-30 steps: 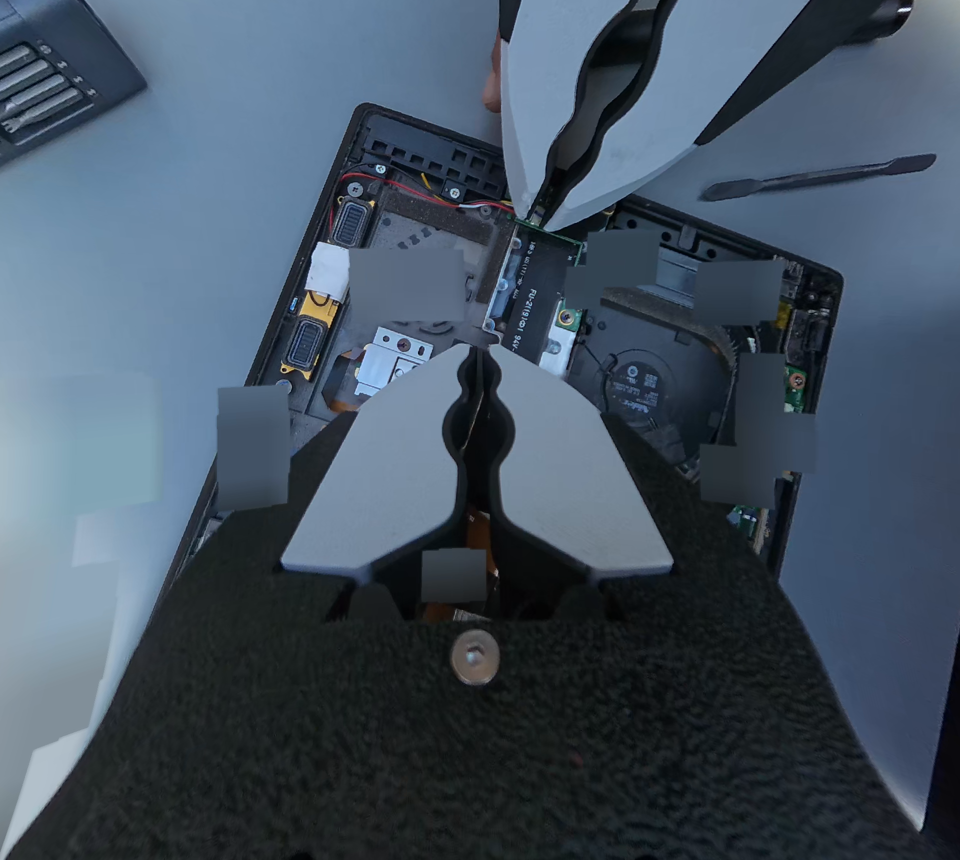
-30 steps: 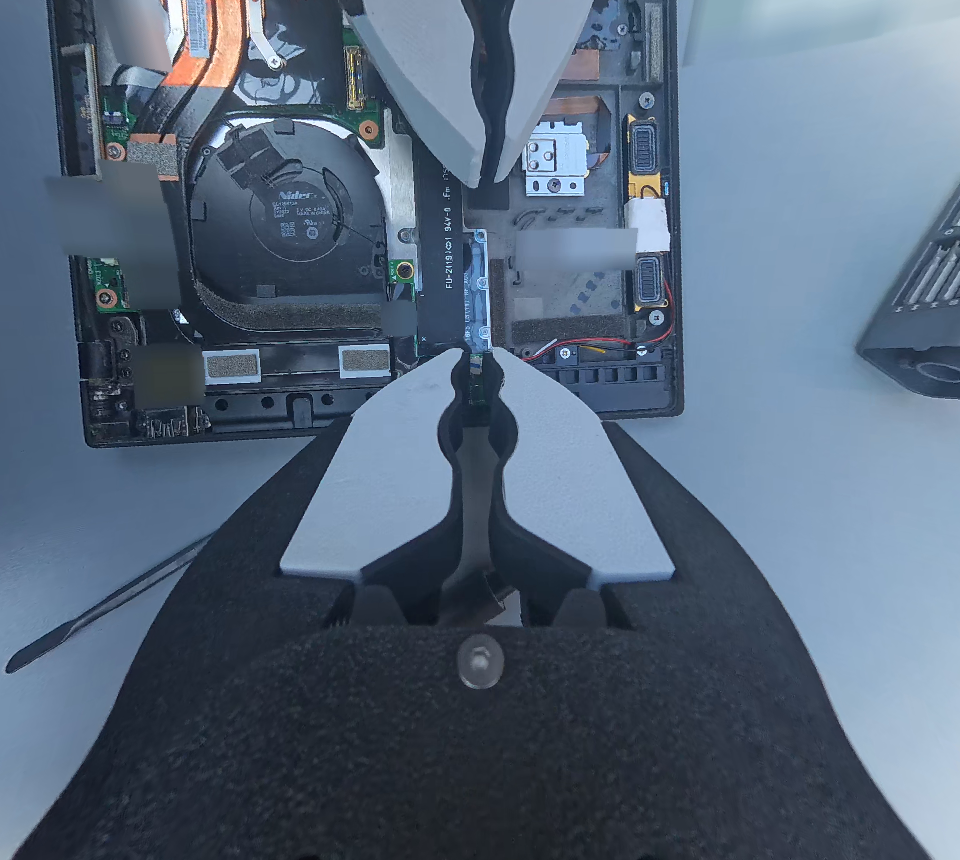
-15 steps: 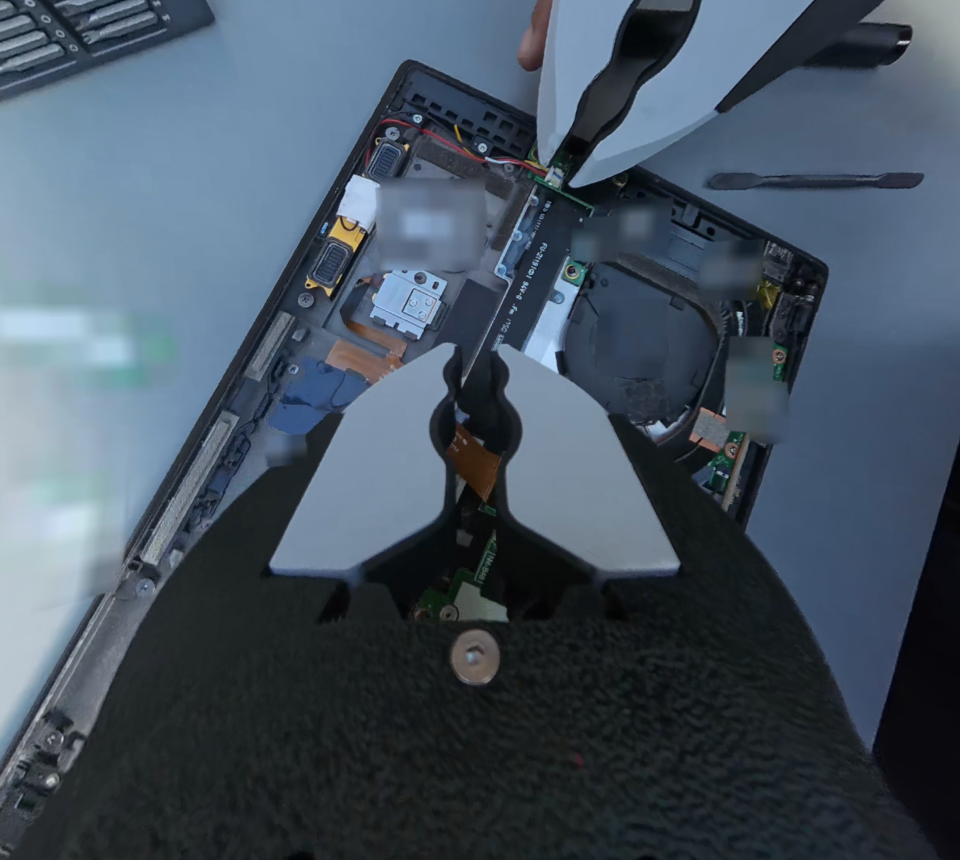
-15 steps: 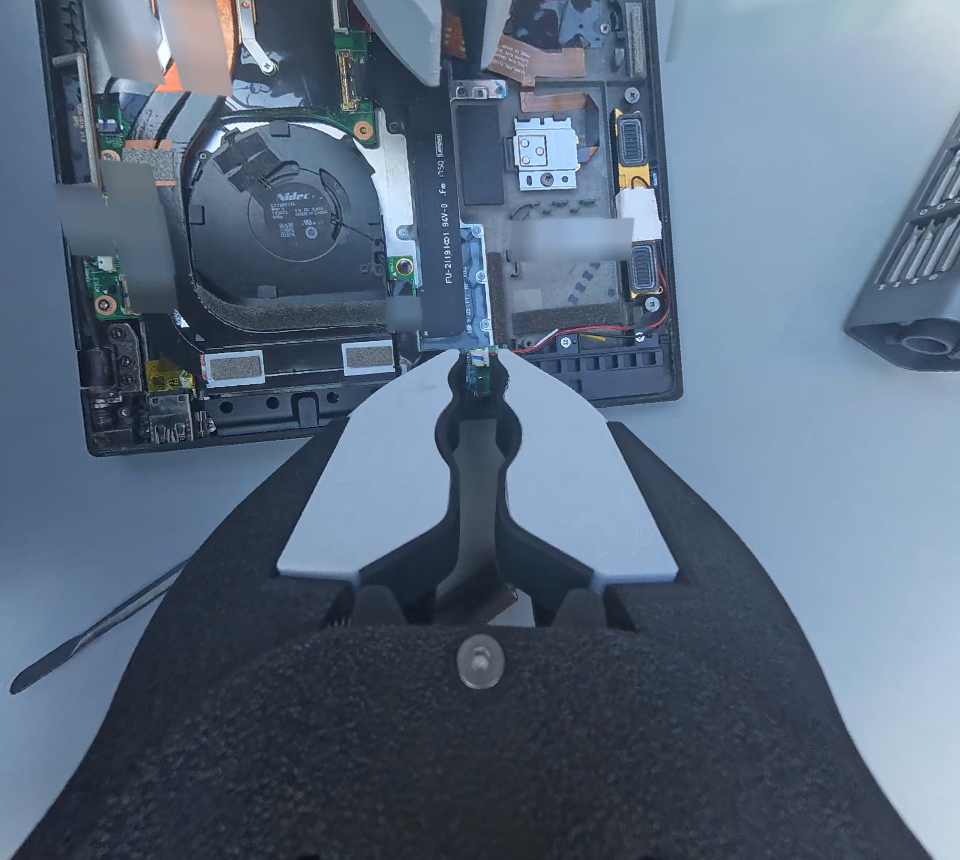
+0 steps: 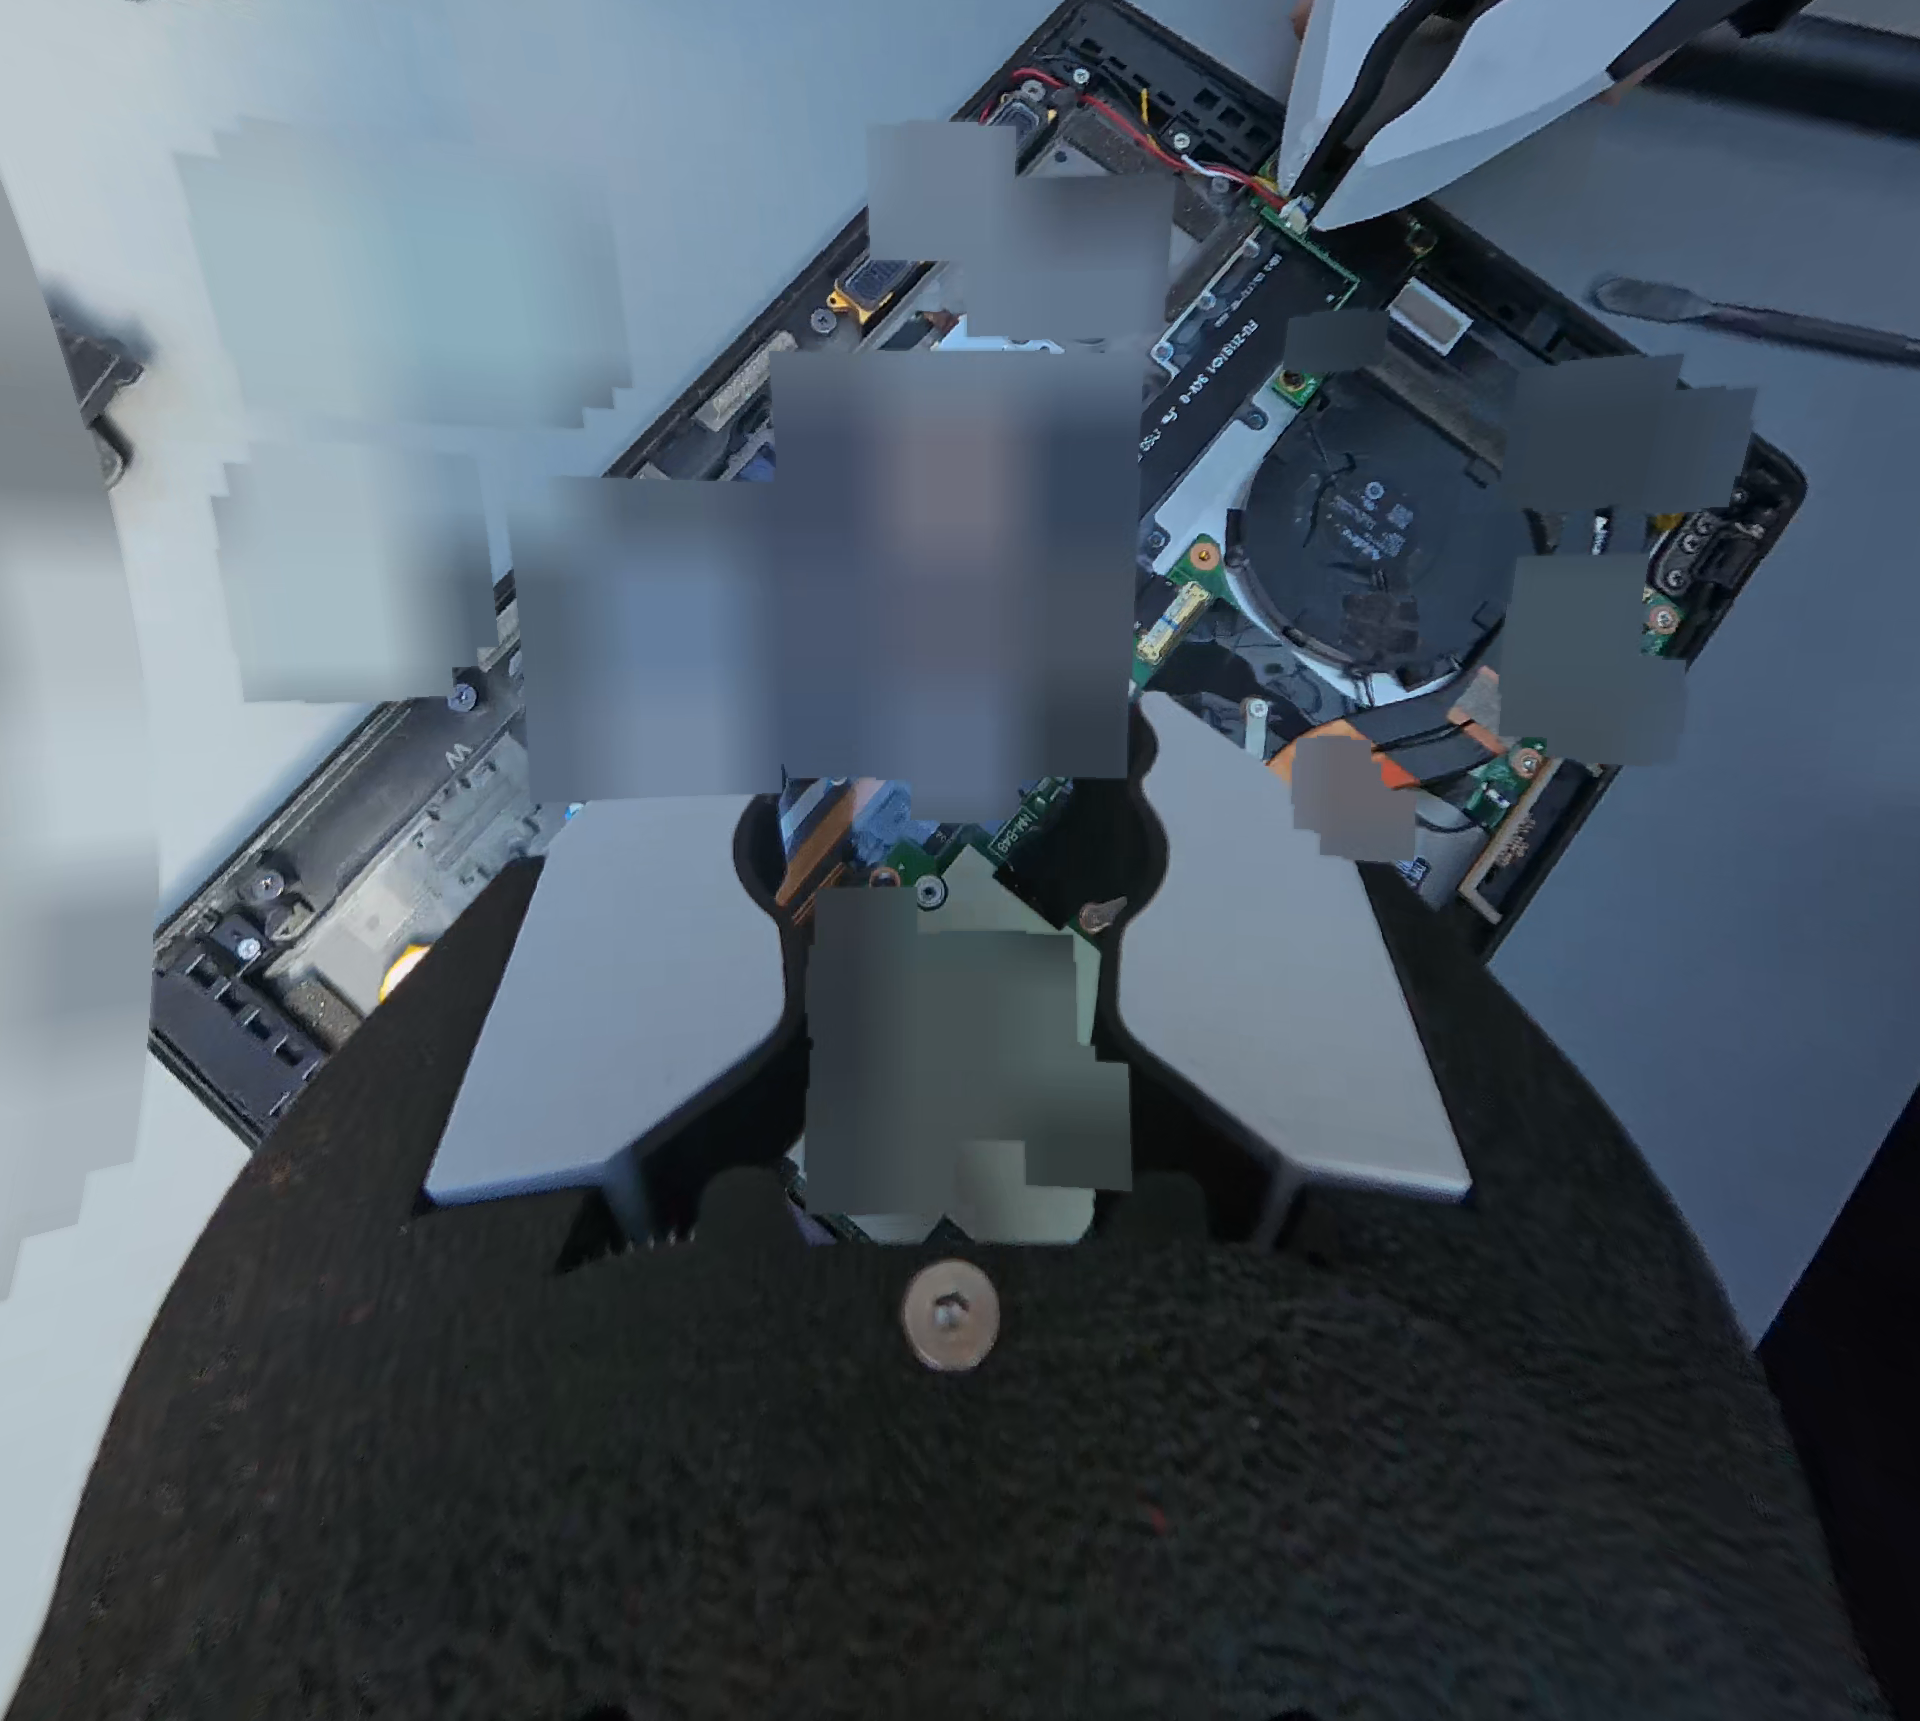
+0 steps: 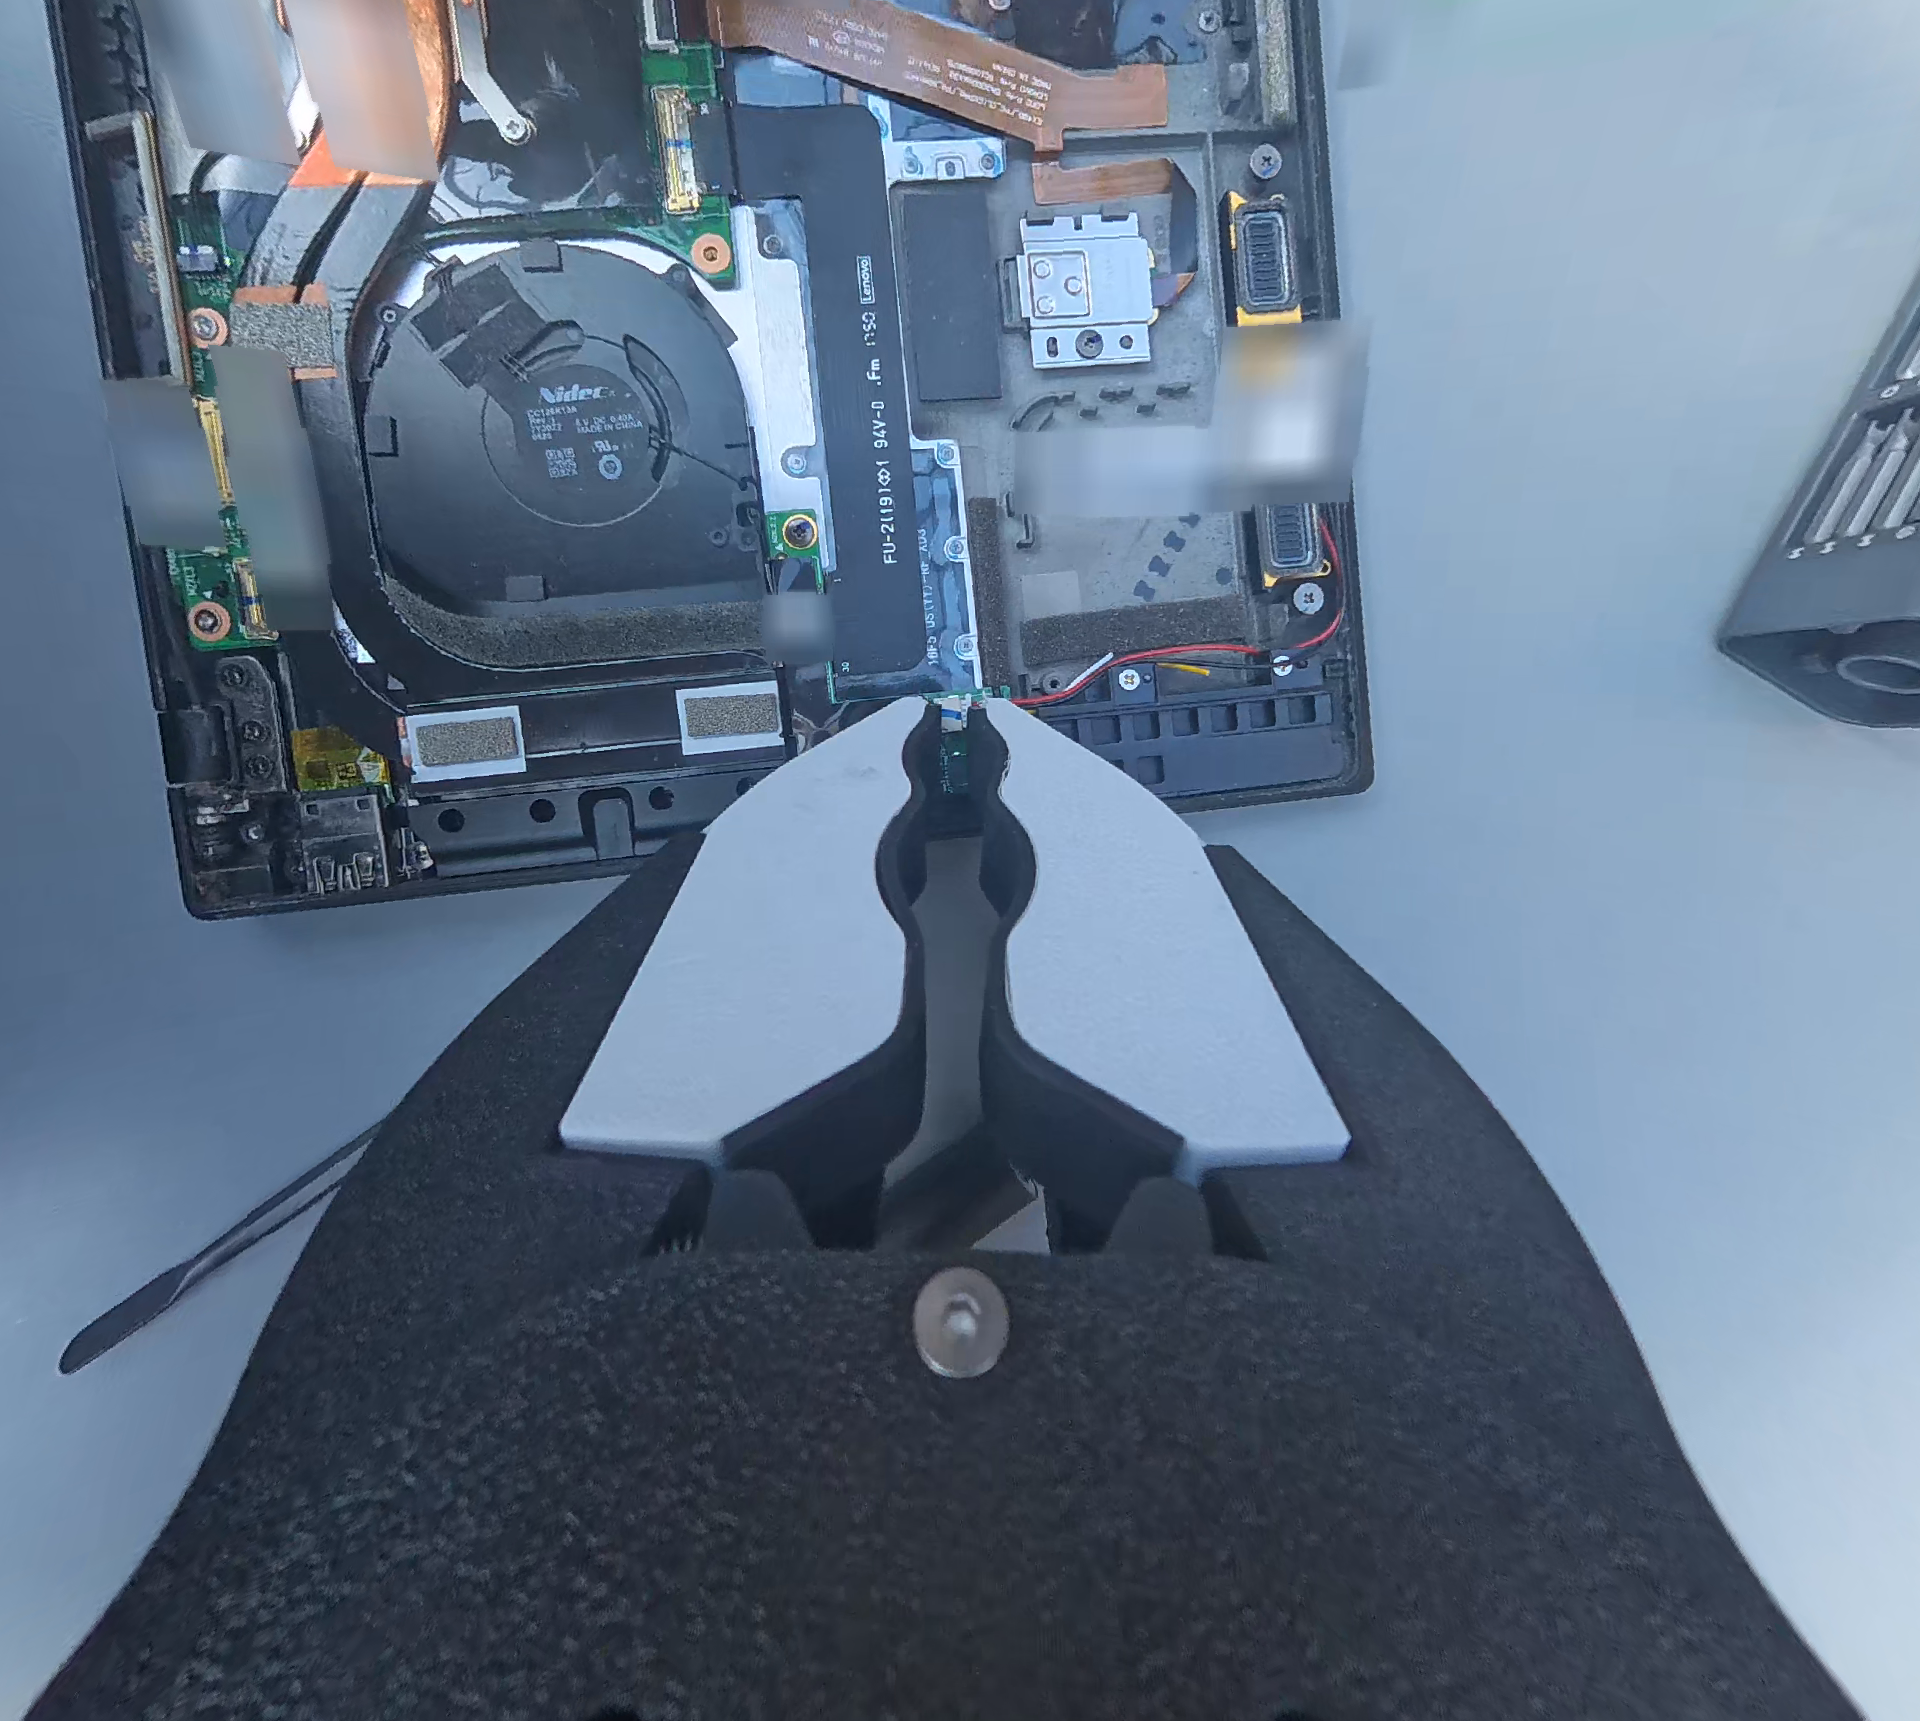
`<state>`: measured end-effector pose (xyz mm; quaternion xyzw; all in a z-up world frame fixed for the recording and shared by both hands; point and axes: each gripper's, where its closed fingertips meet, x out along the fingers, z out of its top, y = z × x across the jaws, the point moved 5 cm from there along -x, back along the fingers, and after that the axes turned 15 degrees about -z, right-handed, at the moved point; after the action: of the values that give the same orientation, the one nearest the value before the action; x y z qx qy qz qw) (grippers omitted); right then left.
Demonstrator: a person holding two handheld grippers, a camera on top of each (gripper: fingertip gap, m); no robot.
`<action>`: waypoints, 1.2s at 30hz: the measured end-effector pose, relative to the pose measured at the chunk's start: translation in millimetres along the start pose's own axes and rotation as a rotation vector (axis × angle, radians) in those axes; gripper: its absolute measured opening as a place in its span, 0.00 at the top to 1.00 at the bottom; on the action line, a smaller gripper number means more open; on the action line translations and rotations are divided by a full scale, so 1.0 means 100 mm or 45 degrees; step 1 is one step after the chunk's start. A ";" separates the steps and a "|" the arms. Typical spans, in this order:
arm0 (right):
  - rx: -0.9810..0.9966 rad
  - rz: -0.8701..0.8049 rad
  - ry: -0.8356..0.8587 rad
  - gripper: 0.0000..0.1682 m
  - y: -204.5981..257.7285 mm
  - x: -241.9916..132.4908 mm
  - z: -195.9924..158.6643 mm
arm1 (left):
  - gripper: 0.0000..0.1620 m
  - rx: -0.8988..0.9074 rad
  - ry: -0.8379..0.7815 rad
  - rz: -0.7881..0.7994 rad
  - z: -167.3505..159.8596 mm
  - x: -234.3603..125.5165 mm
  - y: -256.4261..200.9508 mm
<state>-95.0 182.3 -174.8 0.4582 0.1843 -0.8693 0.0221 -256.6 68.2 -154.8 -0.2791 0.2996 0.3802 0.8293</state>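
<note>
Right wrist view: the right gripper (image 6: 958, 713) is narrowed to a slit, pinching a small green tab (image 6: 954, 752) at the end of the black card (image 6: 862, 424) just right of the fan (image 6: 582, 435) in the opened laptop (image 6: 1340, 424). The left gripper (image 5: 956, 840) hangs wide and empty over the boards beyond the fan. A second ago it was nearly closed at the card's far end; it has since spread, pulled away and left the right view, while the right grip is unchanged.
</note>
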 end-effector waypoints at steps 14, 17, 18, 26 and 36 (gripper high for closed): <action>0.064 -0.123 -0.006 0.88 0.02 -0.11 0.04 | 0.64 -0.165 -0.162 0.162 -0.32 -0.53 -0.01; 0.267 -0.142 -0.092 0.81 0.06 -0.27 0.10 | 0.65 -0.172 -0.191 0.193 -0.41 -0.67 0.01; 0.331 -0.166 -0.114 0.79 0.07 -0.31 0.11 | 0.65 -0.176 -0.201 0.201 -0.44 -0.72 0.03; 0.869 -0.420 -0.315 0.67 0.24 -0.62 0.21 | 0.73 -0.226 -0.333 0.174 -0.52 -1.00 0.35; 1.117 -0.760 -0.485 0.83 0.53 -0.98 0.13 | 0.82 -0.214 -0.431 0.120 -0.46 -1.13 0.37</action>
<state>-38.1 115.5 -105.3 0.1875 -0.0801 -0.9003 -0.3846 -359.6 4.8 -113.9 -0.2651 0.1359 0.4839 0.8229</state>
